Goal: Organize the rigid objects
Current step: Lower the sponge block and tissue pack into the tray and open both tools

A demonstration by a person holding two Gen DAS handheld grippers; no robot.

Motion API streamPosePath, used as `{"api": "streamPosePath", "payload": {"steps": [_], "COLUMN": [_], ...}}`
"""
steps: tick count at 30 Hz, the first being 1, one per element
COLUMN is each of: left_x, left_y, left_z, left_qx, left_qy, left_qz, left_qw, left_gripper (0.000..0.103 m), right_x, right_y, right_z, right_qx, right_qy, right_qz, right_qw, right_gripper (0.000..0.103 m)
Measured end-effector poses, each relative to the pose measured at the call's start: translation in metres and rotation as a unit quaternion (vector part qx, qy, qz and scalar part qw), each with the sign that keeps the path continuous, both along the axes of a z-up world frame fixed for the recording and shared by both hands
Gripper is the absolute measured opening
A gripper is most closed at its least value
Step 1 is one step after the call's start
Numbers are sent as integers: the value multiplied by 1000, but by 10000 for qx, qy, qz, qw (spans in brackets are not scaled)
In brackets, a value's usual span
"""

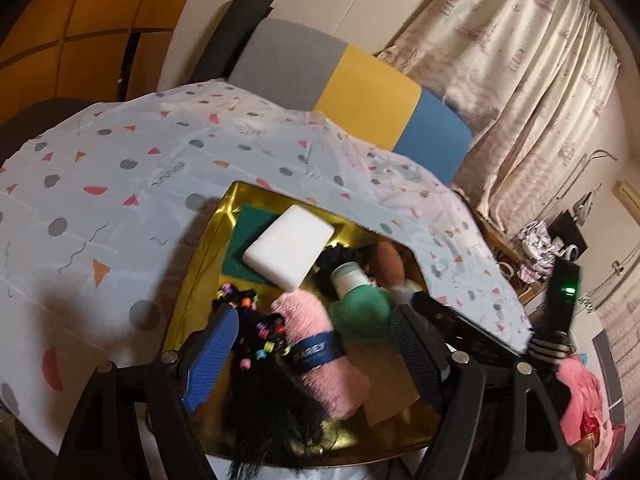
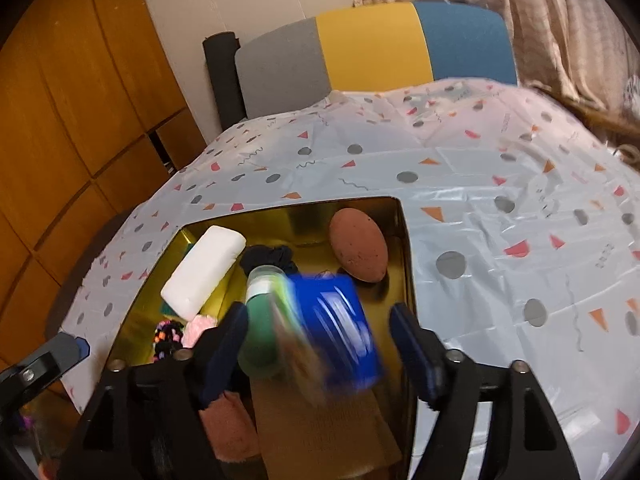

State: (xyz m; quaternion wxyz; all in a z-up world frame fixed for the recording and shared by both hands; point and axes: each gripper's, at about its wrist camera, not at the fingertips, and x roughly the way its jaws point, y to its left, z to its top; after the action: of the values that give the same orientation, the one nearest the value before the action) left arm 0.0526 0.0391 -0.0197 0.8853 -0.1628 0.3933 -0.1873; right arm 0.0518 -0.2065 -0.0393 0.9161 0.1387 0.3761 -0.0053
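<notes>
A gold-lined box [image 1: 208,240] [image 2: 404,240] sits sunk in a patterned cloth. In it lie a white block [image 1: 289,246] [image 2: 203,266], a green bottle [image 1: 360,300] [image 2: 260,320], a brown egg-shaped object [image 2: 359,245] [image 1: 390,260], a pink furry roll [image 1: 316,352], a black beaded hairpiece [image 1: 256,344] and a green pad [image 1: 244,236]. A blue can [image 2: 340,332], motion-blurred, is between the open fingers of my right gripper [image 2: 320,344], free of both pads. My left gripper [image 1: 312,344] is open over the pink roll and hairpiece.
The patterned cloth [image 1: 120,184] [image 2: 500,220] covers the surface around the box. A grey, yellow and blue chair back [image 1: 352,88] [image 2: 372,44] stands behind. Curtains [image 1: 520,80] hang at the right, wooden cabinets [image 2: 60,120] at the left. The left gripper's finger [image 2: 60,354] shows in the right wrist view.
</notes>
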Motion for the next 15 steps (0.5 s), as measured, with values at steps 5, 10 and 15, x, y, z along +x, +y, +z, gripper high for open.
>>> {"api": "streamPosePath", "payload": {"steps": [5,10,15], "left_x": [-7,-21,-34], "left_y": [-1,-11,-22], "left_z": [-1,10,20], "left_qx": [243,646,1001], "left_qy": [29,-305,-439], "left_qz": [181,182,113], "left_qw": [9995,9973,9939], "left_gripper": [79,79,79], "right_x": [-23,-45,-57], "right_y": [8,10,14], "right_z": [9,13,14], "right_qx": [-419,-611,-556], "right_qy": [-213,-267,-39], "right_qz": [128,225,341], "right_qw": [9988,9975,9979], "right_gripper": [82,85,93]}}
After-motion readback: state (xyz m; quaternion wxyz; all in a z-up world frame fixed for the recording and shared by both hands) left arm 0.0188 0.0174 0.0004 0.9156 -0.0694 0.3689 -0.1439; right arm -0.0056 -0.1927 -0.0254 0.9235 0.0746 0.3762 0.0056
